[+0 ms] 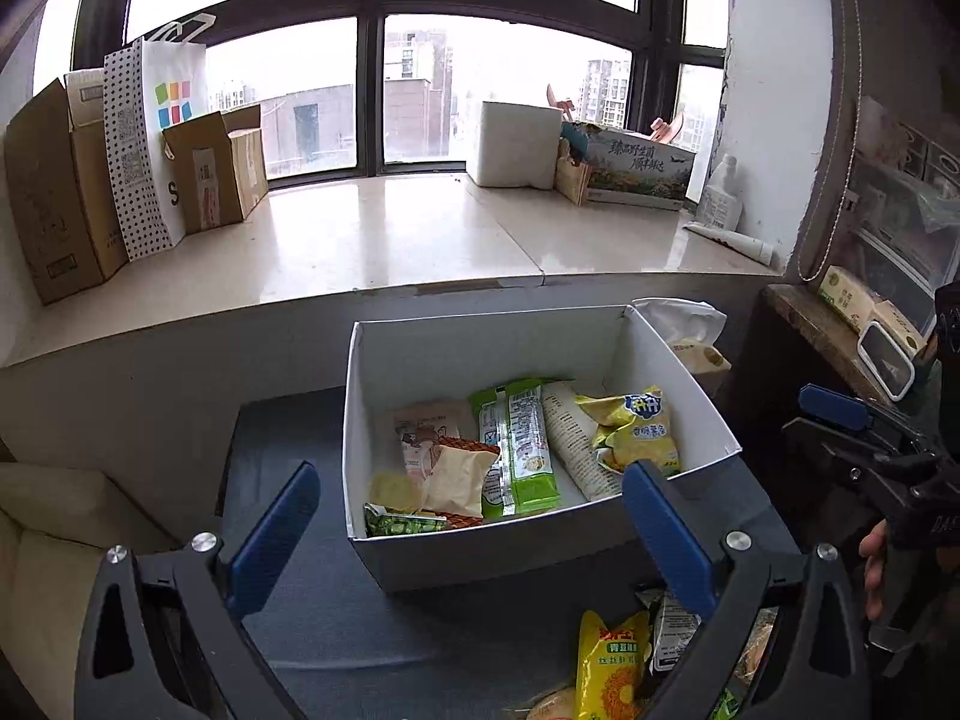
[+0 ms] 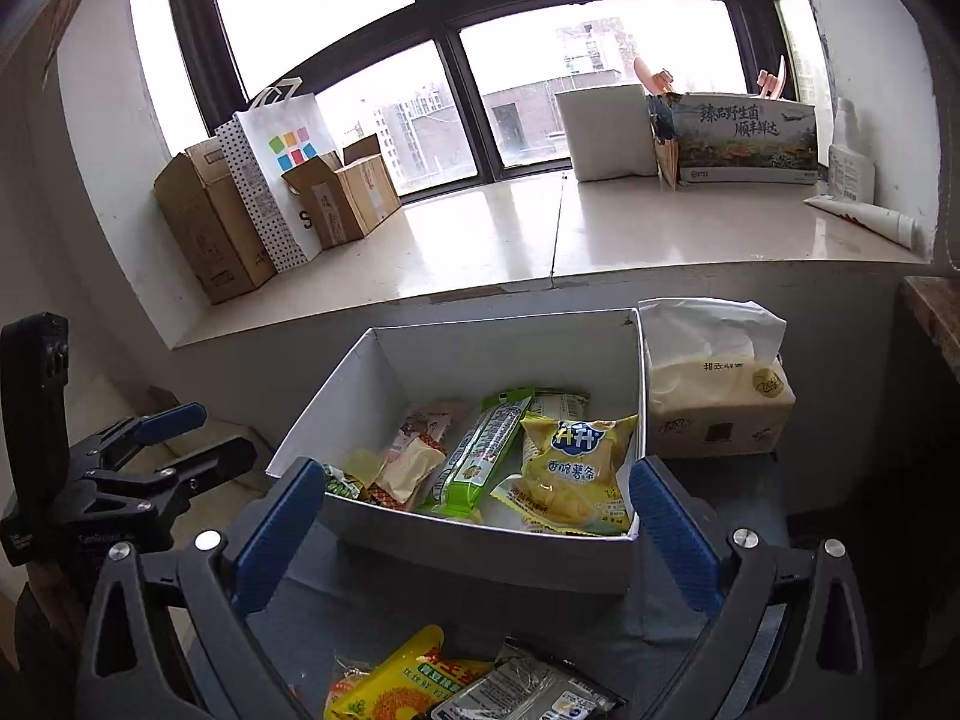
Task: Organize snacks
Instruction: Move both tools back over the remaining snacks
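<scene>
A white open box (image 1: 420, 354) (image 2: 456, 360) stands on a dark grey table and holds several snack packets: a yellow chip bag (image 1: 633, 429) (image 2: 573, 474), a green bar (image 1: 519, 447) (image 2: 480, 456) and a beige packet (image 1: 459, 477) (image 2: 408, 471). Loose snacks lie in front of it: a yellow packet (image 1: 609, 666) (image 2: 393, 684) and a dark packet (image 2: 528, 690). My left gripper (image 1: 474, 528) is open and empty before the box. My right gripper (image 2: 477, 525) is open and empty above the loose snacks. Each gripper shows at the other view's edge (image 1: 864, 432) (image 2: 156, 450).
A tissue pack (image 2: 720, 396) (image 1: 690, 336) stands right of the box. A stone window sill (image 1: 390, 240) behind carries cardboard boxes (image 1: 54, 192), a paper bag (image 1: 162, 138), a white box (image 1: 516, 144) and a printed carton (image 2: 744, 138). A wooden shelf (image 1: 816, 324) is at the right.
</scene>
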{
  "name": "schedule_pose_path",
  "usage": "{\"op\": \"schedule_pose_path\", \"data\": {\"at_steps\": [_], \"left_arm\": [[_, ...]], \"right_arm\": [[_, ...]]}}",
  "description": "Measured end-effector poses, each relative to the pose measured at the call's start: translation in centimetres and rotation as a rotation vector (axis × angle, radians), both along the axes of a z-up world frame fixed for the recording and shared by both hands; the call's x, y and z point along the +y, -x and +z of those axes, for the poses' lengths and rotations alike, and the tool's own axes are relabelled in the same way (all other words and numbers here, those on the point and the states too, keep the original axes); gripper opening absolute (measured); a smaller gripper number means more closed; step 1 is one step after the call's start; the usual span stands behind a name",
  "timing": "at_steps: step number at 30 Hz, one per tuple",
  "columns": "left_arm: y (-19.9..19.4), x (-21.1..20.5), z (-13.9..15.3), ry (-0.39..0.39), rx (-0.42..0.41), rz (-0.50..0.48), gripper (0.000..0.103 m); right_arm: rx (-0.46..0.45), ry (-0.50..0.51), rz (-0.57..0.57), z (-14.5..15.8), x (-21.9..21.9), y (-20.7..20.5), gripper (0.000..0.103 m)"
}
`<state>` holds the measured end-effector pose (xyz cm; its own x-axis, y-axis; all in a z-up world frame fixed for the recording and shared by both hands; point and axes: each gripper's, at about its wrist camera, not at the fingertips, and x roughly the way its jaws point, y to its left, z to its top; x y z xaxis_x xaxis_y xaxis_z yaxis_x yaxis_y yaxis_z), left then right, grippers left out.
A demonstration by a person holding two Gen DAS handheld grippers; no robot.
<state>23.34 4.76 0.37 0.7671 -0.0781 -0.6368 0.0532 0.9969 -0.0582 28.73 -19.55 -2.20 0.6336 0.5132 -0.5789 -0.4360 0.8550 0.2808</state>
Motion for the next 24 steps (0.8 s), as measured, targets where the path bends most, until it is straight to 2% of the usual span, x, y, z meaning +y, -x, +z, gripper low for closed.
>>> {"op": "schedule_pose_path", "data": {"at_steps": [3, 6, 9, 12, 16, 20, 24], "left_arm": [[3.6, -0.6, 0.9, 0.017, -0.033, -0.048, 0.103], [7.3, -1.3, 0.8, 0.012, -0.047, -0.055, 0.103], [10.8, -1.7, -0.2, 0.002, -0.055, -0.028, 0.103], [13.7, -1.7, -1.9, 0.028, -0.037, -0.012, 0.103], [16.3, -1.7, -5.0, 0.052, 0.035, 0.021, 0.103], [18.1, -1.8, -7.4, 0.123, 0.091, 0.025, 0.103], [18.6, -2.6, -8.5, 0.083, 0.116, 0.028, 0.103]], "right_arm": [[-0.022, -0.007, 0.023, 0.2, -1.1, 3.6, 0.103], [-0.043, -0.009, 0.03, -0.4, -2.6, 7.2, 0.103], [-0.036, -0.01, 0.028, -2.0, -4.1, 10.3, 0.103], [-0.006, -0.011, 0.008, -4.4, -5.4, 12.6, 0.103], [0.071, -0.023, -0.015, -8.2, -6.4, 14.7, 0.103], [0.142, -0.018, -0.057, -11.3, -6.7, 15.2, 0.103], [0.181, 0.006, -0.03, -12.5, -5.6, 15.0, 0.103]]}}
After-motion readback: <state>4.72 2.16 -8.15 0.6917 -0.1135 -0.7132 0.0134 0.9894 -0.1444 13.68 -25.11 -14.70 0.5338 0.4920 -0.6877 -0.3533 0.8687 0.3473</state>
